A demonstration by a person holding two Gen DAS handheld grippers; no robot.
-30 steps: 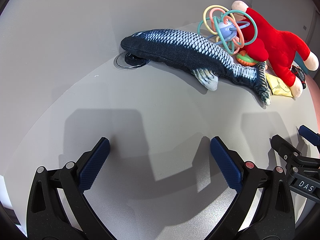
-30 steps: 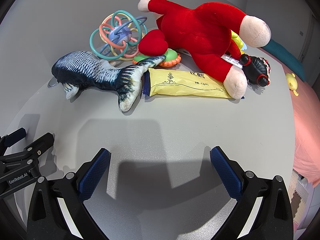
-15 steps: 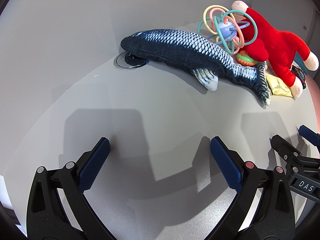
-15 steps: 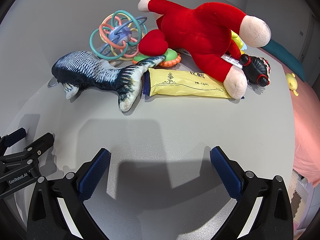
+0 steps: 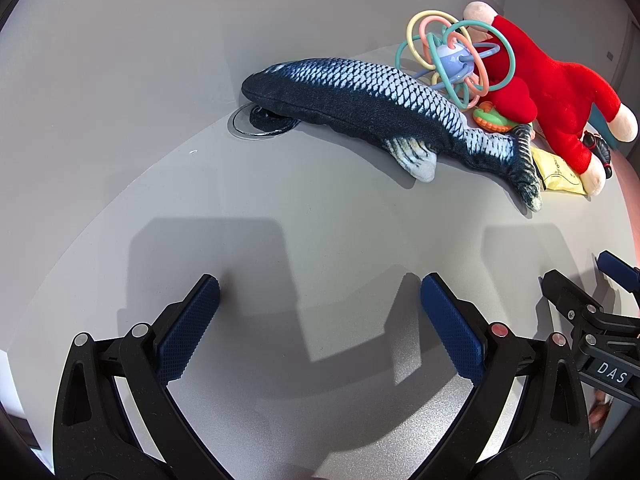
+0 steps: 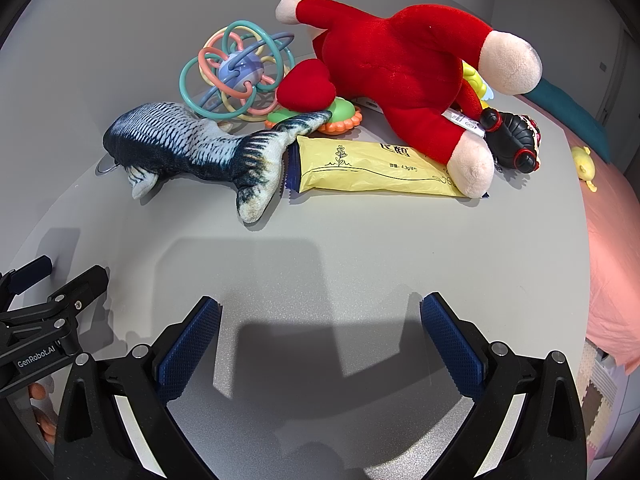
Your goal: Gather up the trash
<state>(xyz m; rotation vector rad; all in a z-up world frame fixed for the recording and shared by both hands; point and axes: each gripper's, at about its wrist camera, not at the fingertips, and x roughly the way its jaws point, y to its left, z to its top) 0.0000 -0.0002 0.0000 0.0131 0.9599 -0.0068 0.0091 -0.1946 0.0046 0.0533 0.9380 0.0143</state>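
Observation:
A yellow snack wrapper (image 6: 372, 170) lies flat on the grey table (image 6: 320, 248), its right end under the red plush toy's foot and its left end by the fish tail. In the left wrist view only a corner of the wrapper (image 5: 558, 170) shows behind the fish tail. My right gripper (image 6: 320, 308) is open and empty, a good way in front of the wrapper. My left gripper (image 5: 320, 284) is open and empty over bare table, in front of the plush fish (image 5: 376, 108). Each gripper shows at the edge of the other's view.
A red plush toy (image 6: 404, 68), a ring rattle (image 6: 236, 72), a green-orange teether (image 6: 340, 114) and a black toy (image 6: 512, 142) crowd the far side. A round cable port (image 5: 260, 124) lies under the fish head. A pink bed (image 6: 608, 248) lies past the table's right edge.

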